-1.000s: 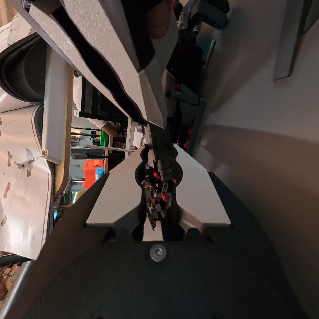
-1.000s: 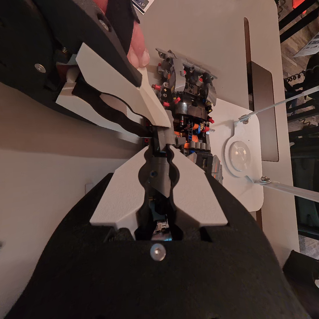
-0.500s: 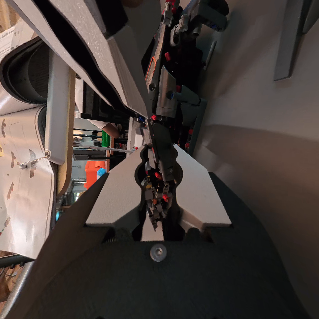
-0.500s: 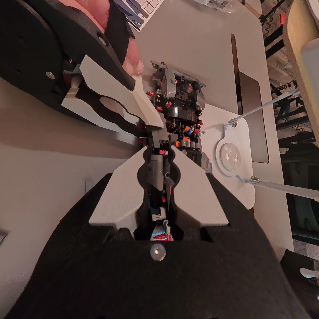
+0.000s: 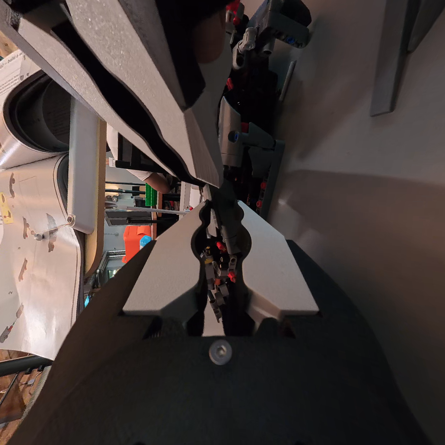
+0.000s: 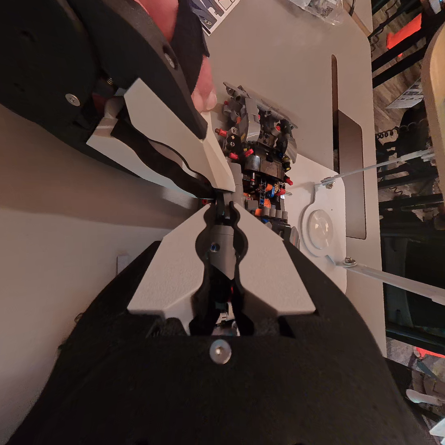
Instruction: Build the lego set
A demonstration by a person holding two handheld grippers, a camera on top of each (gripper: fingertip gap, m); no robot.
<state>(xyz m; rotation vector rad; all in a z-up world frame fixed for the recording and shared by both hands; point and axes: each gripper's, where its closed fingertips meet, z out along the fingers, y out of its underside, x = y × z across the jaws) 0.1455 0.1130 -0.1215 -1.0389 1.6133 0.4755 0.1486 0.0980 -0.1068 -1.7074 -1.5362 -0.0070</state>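
A half-built lego model [image 6: 261, 154], dark grey and black with red, blue and orange pins, lies on its side on the white table [image 6: 277, 60]. My right gripper [image 6: 221, 206] is shut on a grey panel [image 6: 222, 243] at the model's near end. My left gripper [image 6: 216, 190] comes in from the upper left, held by a hand [image 6: 204, 96], and is shut on the same edge just beyond. In the left wrist view my left gripper [image 5: 220, 209] clamps a dark strip of the model [image 5: 250, 134], and the right gripper [image 5: 212, 179] meets it from above.
A white plate with a round lens [image 6: 319, 227] on metal arms lies right of the model. An instruction booklet [image 6: 214, 12] and a bag of parts [image 6: 320, 7] lie at the table's far end. Paper sheets [image 5: 36, 265] and an orange box [image 5: 134, 243] show in the left wrist view. Less than 4 cm separates the two grippers' tips.
The right gripper swung aside along the model half a second ago and has come back beside the left gripper's tips. Both grippers have stayed shut on the model.
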